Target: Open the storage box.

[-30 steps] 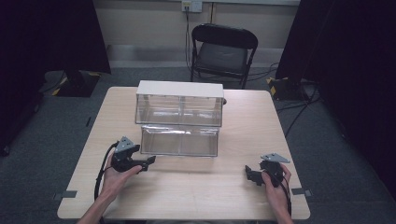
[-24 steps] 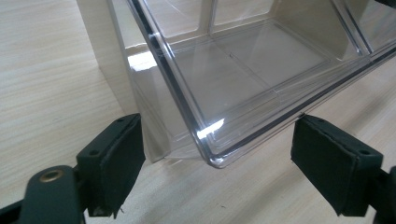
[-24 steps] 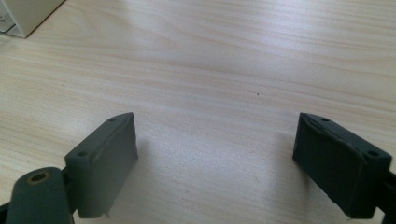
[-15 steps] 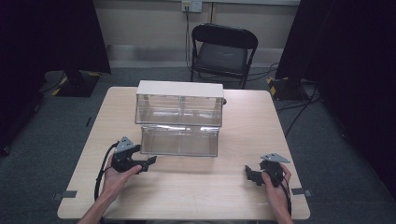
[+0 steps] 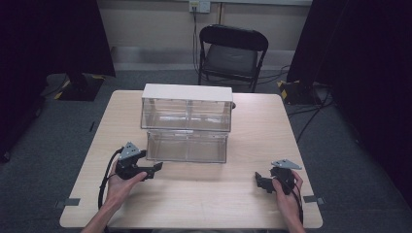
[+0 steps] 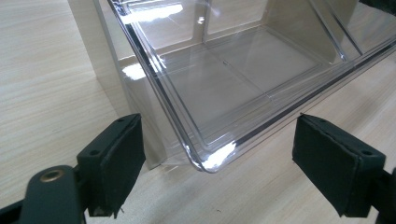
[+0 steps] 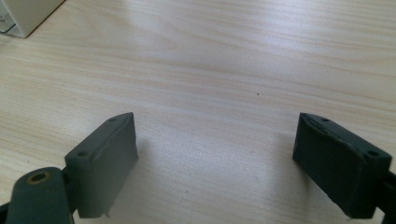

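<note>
A white-topped cabinet with clear drawers stands mid-table. Its lower clear drawer is pulled out toward me and looks empty. My left gripper rests on the table at the drawer's front left corner, jaws wide open. In the left gripper view that clear corner lies just ahead, between the two black pads, not touched. My right gripper sits open near the front right of the table, apart from the drawer. Bare wood lies between its pads, and the cabinet's corner shows at top left.
The light wooden table has bare room right of the cabinet and along the front. A black folding chair stands behind the far edge. Dark curtains flank the room and cables run over the grey floor.
</note>
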Available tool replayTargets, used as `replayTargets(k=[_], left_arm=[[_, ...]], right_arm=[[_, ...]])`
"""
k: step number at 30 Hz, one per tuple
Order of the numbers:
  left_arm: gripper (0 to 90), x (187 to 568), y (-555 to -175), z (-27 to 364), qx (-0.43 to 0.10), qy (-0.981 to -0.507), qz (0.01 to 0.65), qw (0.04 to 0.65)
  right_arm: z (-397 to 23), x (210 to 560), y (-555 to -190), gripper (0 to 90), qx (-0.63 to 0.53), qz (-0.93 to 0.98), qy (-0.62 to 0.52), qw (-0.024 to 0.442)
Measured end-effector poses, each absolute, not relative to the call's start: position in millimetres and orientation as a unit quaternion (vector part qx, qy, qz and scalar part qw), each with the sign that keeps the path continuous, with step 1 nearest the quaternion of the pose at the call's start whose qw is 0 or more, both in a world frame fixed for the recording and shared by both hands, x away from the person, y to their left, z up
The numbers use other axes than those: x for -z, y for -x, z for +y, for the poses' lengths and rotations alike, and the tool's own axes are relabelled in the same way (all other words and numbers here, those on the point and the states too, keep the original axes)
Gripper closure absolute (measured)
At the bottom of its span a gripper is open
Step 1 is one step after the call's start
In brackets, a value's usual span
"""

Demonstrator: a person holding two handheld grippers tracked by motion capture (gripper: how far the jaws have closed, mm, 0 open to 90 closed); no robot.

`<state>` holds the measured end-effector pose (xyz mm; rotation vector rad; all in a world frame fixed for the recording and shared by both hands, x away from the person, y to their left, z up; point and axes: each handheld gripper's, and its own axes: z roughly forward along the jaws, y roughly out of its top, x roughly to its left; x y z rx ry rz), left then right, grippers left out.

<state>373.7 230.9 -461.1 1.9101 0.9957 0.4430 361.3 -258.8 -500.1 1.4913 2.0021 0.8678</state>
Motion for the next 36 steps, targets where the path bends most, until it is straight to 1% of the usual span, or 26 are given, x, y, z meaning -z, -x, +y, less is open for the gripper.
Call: replayTargets(k=[12,18,36], left_arm=[[16.8,458.8,-372.5,229.6,-0.186,-0.776,0.397,0.454],[16.9,456.9,-372.5,232.6,-0.184,-0.763,0.407,0.468],[16.0,453.6,-369.3,230.5,-0.187,-0.760,0.405,0.472]], right_arm=[[-258.8,500.1,-361.3,13.0,-0.318,0.734,-0.547,0.247],[-258.8,500.1,-361.3,13.0,-0.318,0.734,-0.547,0.247],[-258.3,500.1,-361.5,12.9,-0.318,0.735,-0.545,0.246]])
